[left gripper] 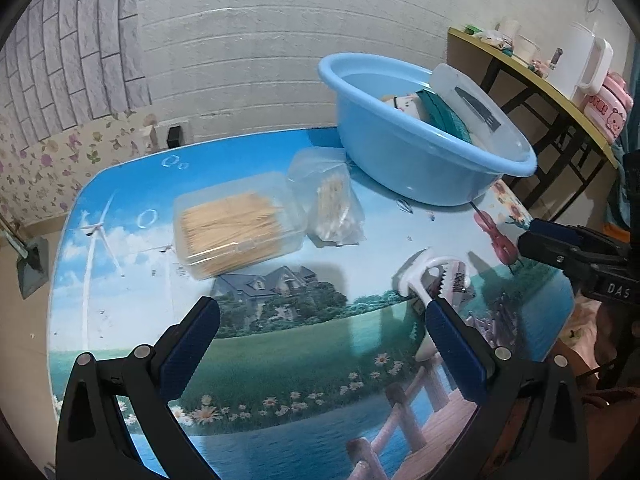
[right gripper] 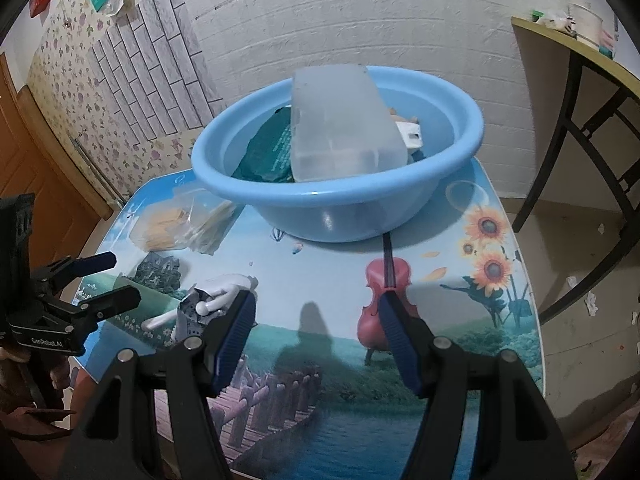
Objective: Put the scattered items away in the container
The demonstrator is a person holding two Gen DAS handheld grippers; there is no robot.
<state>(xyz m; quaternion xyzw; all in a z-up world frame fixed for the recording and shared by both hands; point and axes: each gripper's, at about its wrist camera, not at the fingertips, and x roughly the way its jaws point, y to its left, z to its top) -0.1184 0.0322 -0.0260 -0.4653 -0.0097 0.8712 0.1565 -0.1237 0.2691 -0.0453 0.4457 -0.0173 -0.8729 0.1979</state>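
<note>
Holding both grippers low over the near edge of the table (right gripper: 460, 216), we have the left gripper (left gripper: 320, 324) and the right gripper (right gripper: 316, 320) spread wide, each with nothing between its fingers. We judge this a pause between picks: both tools are free and face the items still out.

At twelve o'clock in the right view sits the basin (right gripper: 340, 208), the container for this job. It already holds a frosted plastic case (right gripper: 340, 128) leaning on the rim, a dark green packet (right gripper: 272, 148) under it, and a small white-and-tan thing we cannot identify. The case stands tilted probably because it is too long to lie flat on what is beneath.

Three items remain on the table. The toothpick box (left gripper: 236, 226) lies at eleven o'clock in the left view, lid shut, so it should lift as one piece. Touching its right side is the swab bag (left gripper: 332, 208), soft and crinkly, just beside the basin wall. The clip (left gripper: 432, 276), white with toothed jaws, lies at one o'clock, near the left gripper's right finger and between the two tools.

We judge the clip the nearest pick for either hand; its odd shape may let it twist in the pads.
</note>
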